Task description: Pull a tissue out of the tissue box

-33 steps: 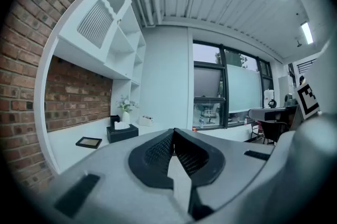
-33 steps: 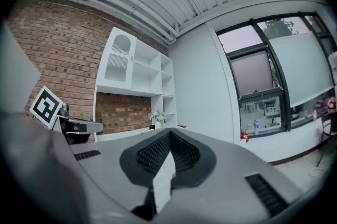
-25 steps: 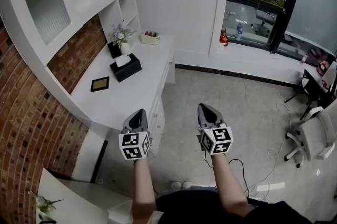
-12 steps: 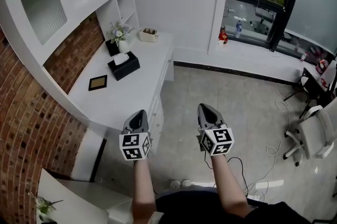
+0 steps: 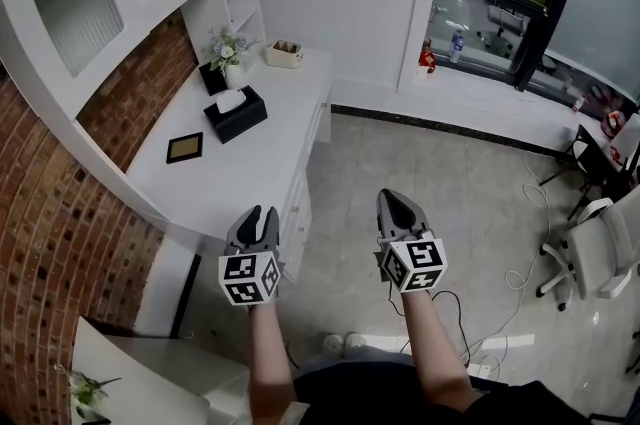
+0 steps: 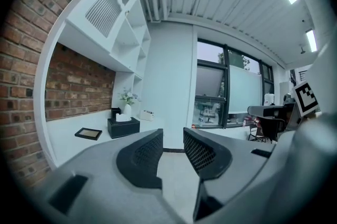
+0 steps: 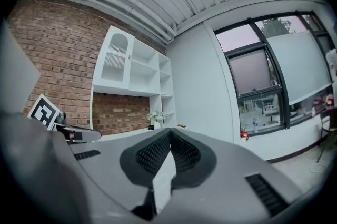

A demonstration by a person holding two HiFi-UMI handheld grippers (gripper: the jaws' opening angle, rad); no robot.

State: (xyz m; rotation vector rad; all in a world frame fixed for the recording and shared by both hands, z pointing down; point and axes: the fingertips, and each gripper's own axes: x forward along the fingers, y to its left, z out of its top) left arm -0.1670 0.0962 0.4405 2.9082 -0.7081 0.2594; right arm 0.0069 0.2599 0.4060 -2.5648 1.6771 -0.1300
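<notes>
black tissue box (image 5: 236, 113) sits on the white desk (image 5: 245, 178), tissue (image 5: 230, 99) poking up, well apart from both claws. left claw (image 5: 261, 215) is opening, nothing between its jaws; right claw (image 5: 396, 200) is closed and empty.

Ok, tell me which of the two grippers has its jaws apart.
The left gripper: its jaws are opening, with a clear gap between them and nothing in it. The right gripper has its jaws meeting at the tips, empty.
</notes>
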